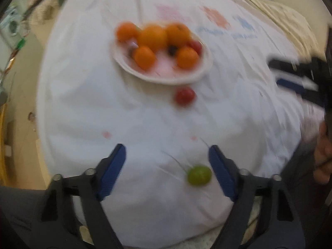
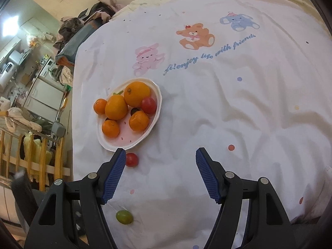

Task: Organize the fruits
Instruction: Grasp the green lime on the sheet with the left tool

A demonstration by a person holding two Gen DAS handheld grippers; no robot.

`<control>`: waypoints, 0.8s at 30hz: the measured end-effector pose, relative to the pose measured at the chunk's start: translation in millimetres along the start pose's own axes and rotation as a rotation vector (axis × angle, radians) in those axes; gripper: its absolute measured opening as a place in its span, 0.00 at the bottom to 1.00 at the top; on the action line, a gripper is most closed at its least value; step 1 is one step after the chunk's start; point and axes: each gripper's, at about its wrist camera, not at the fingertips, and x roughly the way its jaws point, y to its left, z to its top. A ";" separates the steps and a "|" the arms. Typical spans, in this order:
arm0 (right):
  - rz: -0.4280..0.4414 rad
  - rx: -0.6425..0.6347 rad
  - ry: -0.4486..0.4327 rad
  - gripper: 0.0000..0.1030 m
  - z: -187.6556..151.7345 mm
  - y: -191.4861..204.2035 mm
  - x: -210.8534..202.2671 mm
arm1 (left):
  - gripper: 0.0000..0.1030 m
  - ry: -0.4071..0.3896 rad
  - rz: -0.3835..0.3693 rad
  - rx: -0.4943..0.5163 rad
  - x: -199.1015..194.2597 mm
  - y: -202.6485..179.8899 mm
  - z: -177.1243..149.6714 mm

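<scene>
Green grape [image 2: 124, 217] lying loose on the white sheet [image 2: 228, 103], near the edge closest to the cameras. In the right view its long axis is running roughly left-right, tipped slightly down to the right. In the blurred left view the grape [image 1: 199, 175] is sitting between the fingers of the left gripper [image 1: 167, 173], just beside the right-hand pad, untouched; jaws standing apart, nothing gripped.

Right gripper [image 2: 160, 175] is hovering over bare sheet, jaws likewise spread and empty. Red tomato [image 2: 132, 159] is lying loose just beside its left fingertip, in front of the plate; roundish, no clear axis.

Oval plate [image 2: 159, 101], white rim, pinkish floor, is sitting on the sheet with its long axis running from lower left to upper right in the right view. It is holding five oranges [image 2: 116, 107], two larger and three smaller, a second red tomato [image 2: 148, 105] by the right rim, and a dark small fruit half hidden among them.

Right gripper [image 1: 298, 78] is showing at the right edge of the left view.
</scene>
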 end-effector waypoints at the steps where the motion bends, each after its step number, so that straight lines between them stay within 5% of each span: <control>1: 0.000 0.004 0.002 0.70 0.3 -0.5 0.6 | 0.64 0.025 -0.015 0.020 5.0 -5.8 -4.2; 8: -0.001 0.006 0.013 0.70 -0.7 -0.9 2.4 | 0.57 0.094 -0.020 0.146 26.3 -38.6 -26.0; 24: 0.007 -0.002 0.028 0.70 -0.3 3.2 7.2 | 0.27 0.111 -0.052 0.125 25.7 -34.1 -23.1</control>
